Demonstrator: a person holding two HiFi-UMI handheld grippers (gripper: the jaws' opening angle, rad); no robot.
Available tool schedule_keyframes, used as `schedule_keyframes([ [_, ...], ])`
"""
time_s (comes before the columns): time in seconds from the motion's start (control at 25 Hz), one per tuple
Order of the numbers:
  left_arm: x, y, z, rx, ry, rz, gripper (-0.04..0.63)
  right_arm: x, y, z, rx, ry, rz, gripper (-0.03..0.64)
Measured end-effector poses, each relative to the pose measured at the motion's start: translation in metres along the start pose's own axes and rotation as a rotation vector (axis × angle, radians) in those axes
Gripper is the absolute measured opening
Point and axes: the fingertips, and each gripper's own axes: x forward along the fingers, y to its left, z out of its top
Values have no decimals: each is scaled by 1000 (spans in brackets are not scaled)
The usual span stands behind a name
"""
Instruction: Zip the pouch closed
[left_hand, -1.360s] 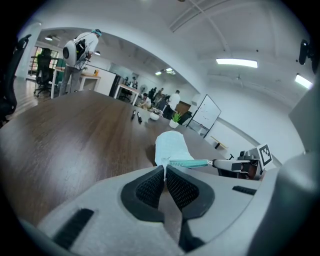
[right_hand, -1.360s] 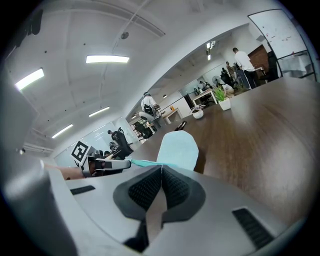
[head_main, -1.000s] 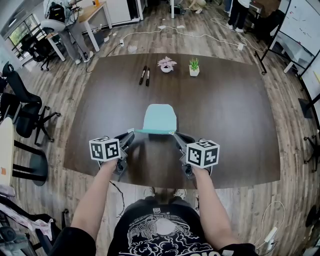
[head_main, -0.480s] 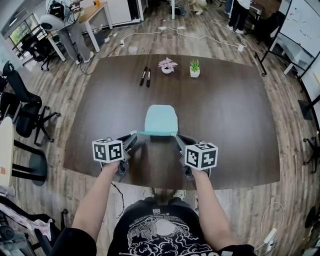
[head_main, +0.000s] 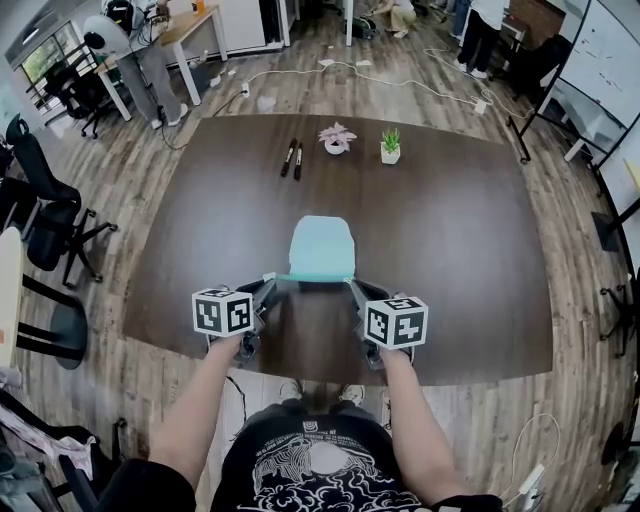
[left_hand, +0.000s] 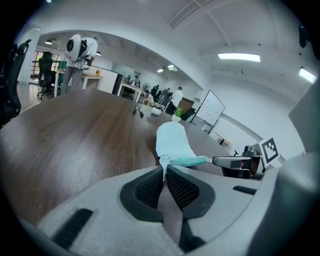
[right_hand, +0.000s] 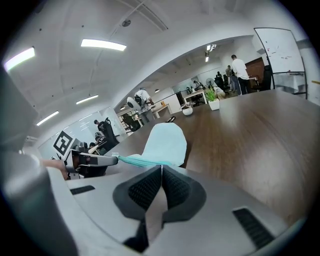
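Little has moved vs. a sec ago: your left tongs (left_hand: 164, 169) & right tongs (right_hand: 161, 167) stay clamped shut on opposite ends of the pouch (head_main: 321, 245) zip edge. Pouch lies on the table (head_main: 450, 220), centre-front, betw. them.

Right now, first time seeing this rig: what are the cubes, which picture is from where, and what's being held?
No robot: a person holds two handheld two-jaw grippers; the marker cubes belong to them. The wide picture is from a head camera looking down; the other two are from cameras riding on each gripper, looking along its jaws. On the brown table: a pale teal pouch, two pens, two small potted plants. The left gripper is shut on one end of the pouch's zipper edge, the right gripper on the other, holding it taut between them.
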Motion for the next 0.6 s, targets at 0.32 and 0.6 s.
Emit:
schedule_keyframes([
  [0.32,0,1,-6,22,23,11,21,1,-3,-8,-4,24,-32,8],
  [0.6,0,5,-7,26,24,15,137,4,-5,-7,-12,33,-52,51],
])
